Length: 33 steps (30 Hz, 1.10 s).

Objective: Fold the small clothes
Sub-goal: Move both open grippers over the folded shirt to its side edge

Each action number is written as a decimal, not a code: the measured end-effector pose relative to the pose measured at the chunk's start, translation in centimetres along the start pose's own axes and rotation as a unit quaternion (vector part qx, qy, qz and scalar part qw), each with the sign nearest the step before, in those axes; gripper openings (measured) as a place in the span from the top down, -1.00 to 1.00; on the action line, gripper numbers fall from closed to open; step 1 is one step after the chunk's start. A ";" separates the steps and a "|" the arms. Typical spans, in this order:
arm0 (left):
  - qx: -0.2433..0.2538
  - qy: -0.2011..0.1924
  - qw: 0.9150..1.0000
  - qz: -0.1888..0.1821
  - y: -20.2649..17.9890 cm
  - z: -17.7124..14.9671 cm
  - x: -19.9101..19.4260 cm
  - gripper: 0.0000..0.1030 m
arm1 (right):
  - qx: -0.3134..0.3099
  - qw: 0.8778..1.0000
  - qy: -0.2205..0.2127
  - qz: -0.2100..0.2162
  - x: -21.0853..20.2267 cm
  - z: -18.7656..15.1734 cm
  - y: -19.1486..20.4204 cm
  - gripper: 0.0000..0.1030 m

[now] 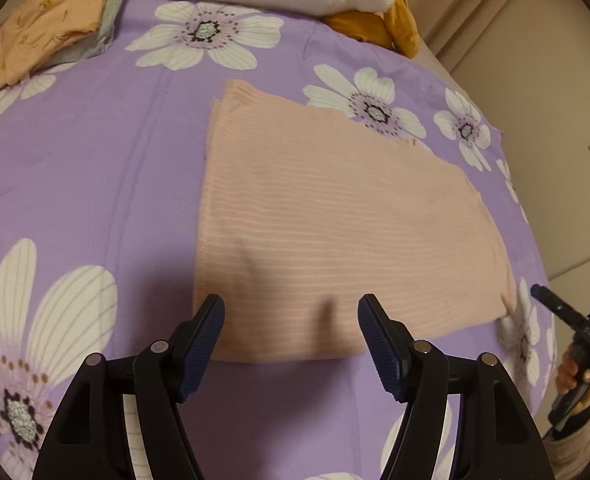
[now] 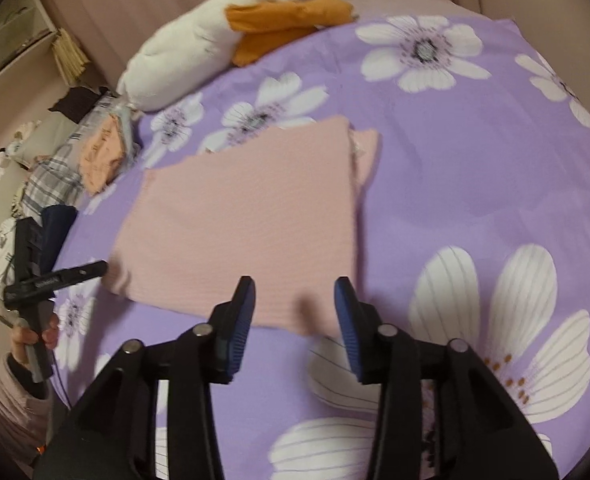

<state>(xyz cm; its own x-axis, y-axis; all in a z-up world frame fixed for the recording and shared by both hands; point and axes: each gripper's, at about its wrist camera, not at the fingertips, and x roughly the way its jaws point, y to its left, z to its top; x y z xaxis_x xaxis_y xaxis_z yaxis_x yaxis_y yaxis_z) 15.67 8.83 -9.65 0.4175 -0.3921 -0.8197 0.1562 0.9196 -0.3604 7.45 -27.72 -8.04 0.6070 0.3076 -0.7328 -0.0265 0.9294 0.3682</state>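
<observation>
Both the left gripper (image 1: 291, 308) and right gripper (image 2: 294, 290) hover released above the folded pink garment (image 1: 327, 216); no writing legible.

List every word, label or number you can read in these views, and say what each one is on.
No text can be read.
Left tool: pale lettering along one black finger, too blurred to read.
Right tool: small pale marks on its black body, too small to read.
Orange cloth: small printed figures, no legible words.
Pink garment, floral sheet: no text.

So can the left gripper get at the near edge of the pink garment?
Probably yes: the left gripper is open right above the pink garment, with nothing between them.
</observation>
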 end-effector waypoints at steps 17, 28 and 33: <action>-0.004 -0.015 0.999 0.045 2.2 0.8 0.7 -0.40 | -0.033 0.997 0.026 0.069 5.1 1.6 7.1 -0.07; -0.040 0.014 0.999 -0.024 3.7 2.0 3.1 -0.70 | -0.021 0.996 0.049 0.077 8.1 1.9 7.5 -0.21; -0.081 0.020 0.989 -0.125 5.0 3.9 4.2 -0.75 | -0.011 0.994 0.053 0.090 9.3 2.5 7.6 -0.23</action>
<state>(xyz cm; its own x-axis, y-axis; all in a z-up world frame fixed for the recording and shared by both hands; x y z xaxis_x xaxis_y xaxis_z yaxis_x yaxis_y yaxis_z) 21.72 11.85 -13.11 0.3478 -0.6100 -0.7119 0.1029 0.7796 -0.6178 14.90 -18.30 -10.67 0.5032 0.4884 -0.7129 -0.1446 0.8609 0.4878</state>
